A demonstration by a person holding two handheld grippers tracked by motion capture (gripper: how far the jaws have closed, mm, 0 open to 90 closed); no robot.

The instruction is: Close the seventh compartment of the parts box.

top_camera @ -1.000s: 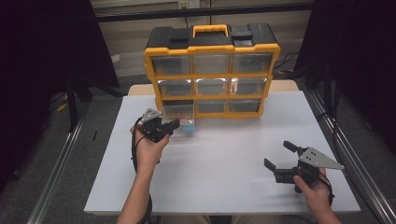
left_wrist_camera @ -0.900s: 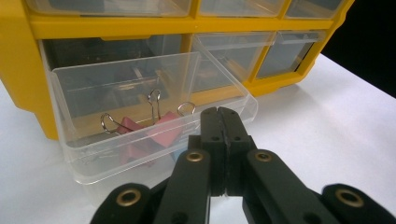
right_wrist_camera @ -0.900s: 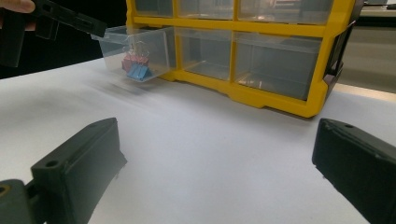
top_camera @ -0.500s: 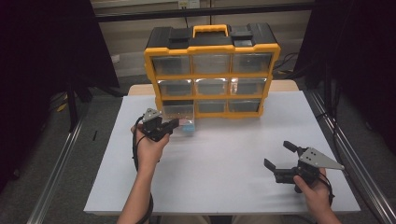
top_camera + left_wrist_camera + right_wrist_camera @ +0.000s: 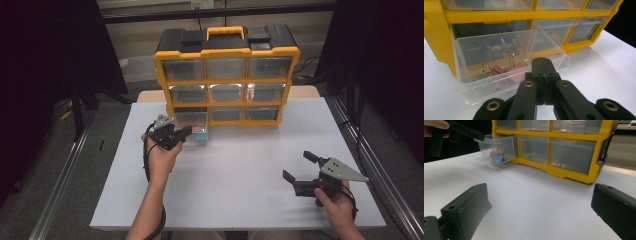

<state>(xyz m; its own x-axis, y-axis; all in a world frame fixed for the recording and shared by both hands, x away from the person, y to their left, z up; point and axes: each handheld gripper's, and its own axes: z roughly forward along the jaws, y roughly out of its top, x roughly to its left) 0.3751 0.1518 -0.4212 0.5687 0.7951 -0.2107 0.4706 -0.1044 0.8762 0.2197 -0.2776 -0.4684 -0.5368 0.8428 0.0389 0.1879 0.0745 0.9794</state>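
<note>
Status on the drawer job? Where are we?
Done: the bottom-left drawer of the yellow organizer is pulled out, with binder clips lying inside. In hand: the left hand-held gripper sits shut at the drawer's front edge; nothing shows between its jaws. The right hand-held gripper waits open over the table. Left: probably closing the drawer.

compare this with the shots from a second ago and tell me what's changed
Nothing visibly changed. The left gripper is shut at the front wall of the pulled-out drawer, whose clips lie as before. The right gripper stays open over the table, and the organizer has not moved.
</note>
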